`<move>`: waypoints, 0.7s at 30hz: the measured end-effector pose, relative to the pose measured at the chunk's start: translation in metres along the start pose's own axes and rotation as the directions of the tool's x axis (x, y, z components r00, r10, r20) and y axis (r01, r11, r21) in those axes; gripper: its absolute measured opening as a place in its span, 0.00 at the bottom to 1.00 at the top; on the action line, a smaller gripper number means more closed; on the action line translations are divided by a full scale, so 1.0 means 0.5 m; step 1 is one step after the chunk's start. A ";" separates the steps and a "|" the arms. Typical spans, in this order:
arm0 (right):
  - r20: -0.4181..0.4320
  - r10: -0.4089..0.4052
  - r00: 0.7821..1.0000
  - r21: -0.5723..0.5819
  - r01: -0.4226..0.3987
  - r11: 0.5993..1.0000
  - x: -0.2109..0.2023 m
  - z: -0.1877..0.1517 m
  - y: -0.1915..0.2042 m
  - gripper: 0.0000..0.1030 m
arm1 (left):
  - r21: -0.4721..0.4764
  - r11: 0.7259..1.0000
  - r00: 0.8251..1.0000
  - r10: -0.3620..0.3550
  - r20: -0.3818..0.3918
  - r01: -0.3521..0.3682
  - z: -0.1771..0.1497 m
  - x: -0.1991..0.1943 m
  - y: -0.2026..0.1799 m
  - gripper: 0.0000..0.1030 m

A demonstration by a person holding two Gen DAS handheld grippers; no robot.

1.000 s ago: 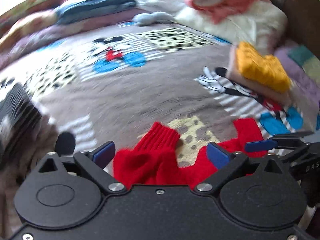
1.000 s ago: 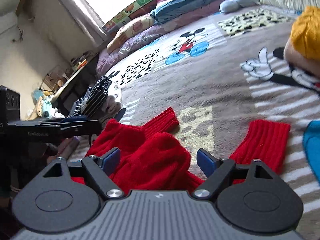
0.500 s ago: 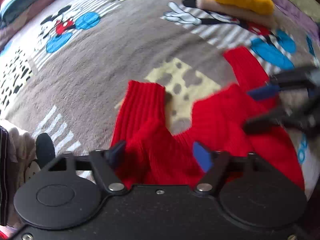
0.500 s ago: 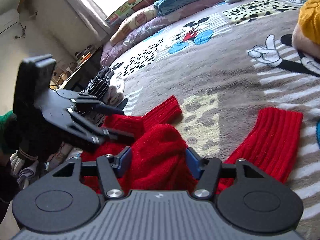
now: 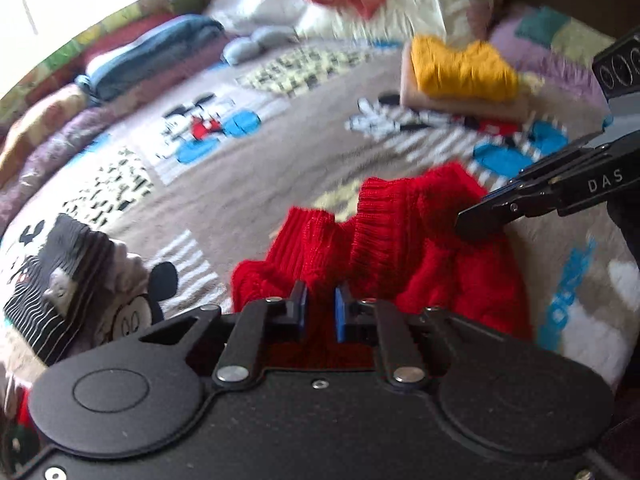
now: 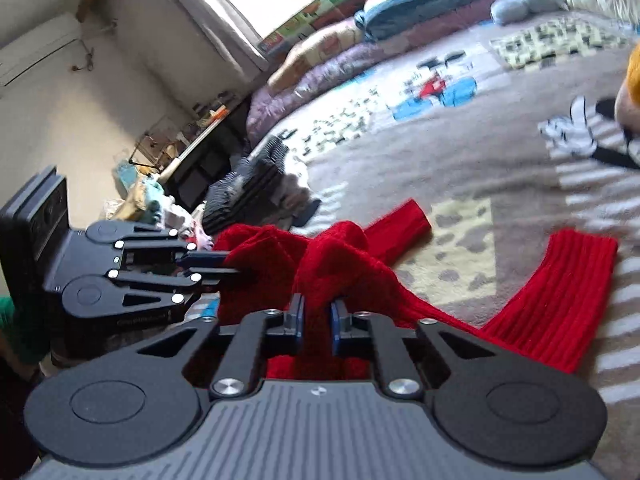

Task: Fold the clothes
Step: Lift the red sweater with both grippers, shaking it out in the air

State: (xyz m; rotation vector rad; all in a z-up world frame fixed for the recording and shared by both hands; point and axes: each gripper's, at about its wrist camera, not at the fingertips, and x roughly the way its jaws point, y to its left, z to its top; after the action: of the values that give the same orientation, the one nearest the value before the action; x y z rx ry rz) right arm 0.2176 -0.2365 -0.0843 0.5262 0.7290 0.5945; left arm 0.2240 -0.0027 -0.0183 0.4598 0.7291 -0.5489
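A bed, covered by a grey cartoon-print blanket, fills both views. On it, directly ahead of both sets of jaws, lies a red knit sweater, bunched in the middle with one ribbed sleeve stretched flat to the right of the right gripper. The left gripper has its jaws pinched narrow on a fold of the sweater, and the right gripper's jaws are likewise clamped on red fabric. Well beyond the jaws sits a folded yellow knit on a beige garment. Left of the left jaws lies a dark striped garment.
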 end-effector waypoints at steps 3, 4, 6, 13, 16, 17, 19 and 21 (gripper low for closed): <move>0.033 0.013 0.999 -0.021 -0.012 1.000 -0.050 0.016 0.037 0.10 | -0.019 0.999 0.998 0.028 0.065 -0.027 0.014 -0.058 -0.012 0.08; 0.043 0.014 0.999 -0.034 -0.012 0.999 -0.066 0.022 0.050 0.10 | -0.025 0.999 0.996 0.035 0.087 -0.033 0.024 -0.077 -0.014 0.08; 0.065 0.011 0.998 -0.063 -0.007 0.998 -0.097 0.037 0.076 0.10 | -0.025 0.999 0.990 0.048 0.131 -0.045 0.047 -0.119 -0.018 0.08; 0.174 0.020 0.984 -0.131 0.003 0.991 -0.205 0.118 0.147 0.09 | -0.046 0.994 0.960 0.110 0.256 -0.102 0.127 -0.232 -0.010 0.08; 0.205 0.027 0.978 -0.168 0.008 0.986 -0.234 0.157 0.170 0.09 | -0.052 0.992 0.951 0.123 0.282 -0.113 0.153 -0.252 0.000 0.07; 0.214 0.027 0.976 -0.183 0.013 0.983 -0.242 0.171 0.178 0.09 | -0.055 0.992 0.948 0.128 0.291 -0.117 0.162 -0.259 0.004 0.07; 0.228 0.033 0.973 -0.202 0.015 0.979 -0.252 0.200 0.186 0.09 | -0.059 0.991 0.941 0.136 0.308 -0.124 0.179 -0.272 0.011 0.07; 0.241 0.039 0.970 -0.218 0.015 0.976 -0.260 0.230 0.192 0.08 | -0.064 0.989 0.934 0.145 0.325 -0.131 0.197 -0.286 0.018 0.07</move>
State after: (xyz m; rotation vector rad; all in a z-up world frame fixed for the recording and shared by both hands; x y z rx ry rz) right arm 0.1946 -0.2804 0.1077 0.3907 0.4200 0.6008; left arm 0.1894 -0.0082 0.1519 0.3653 0.3827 -0.4628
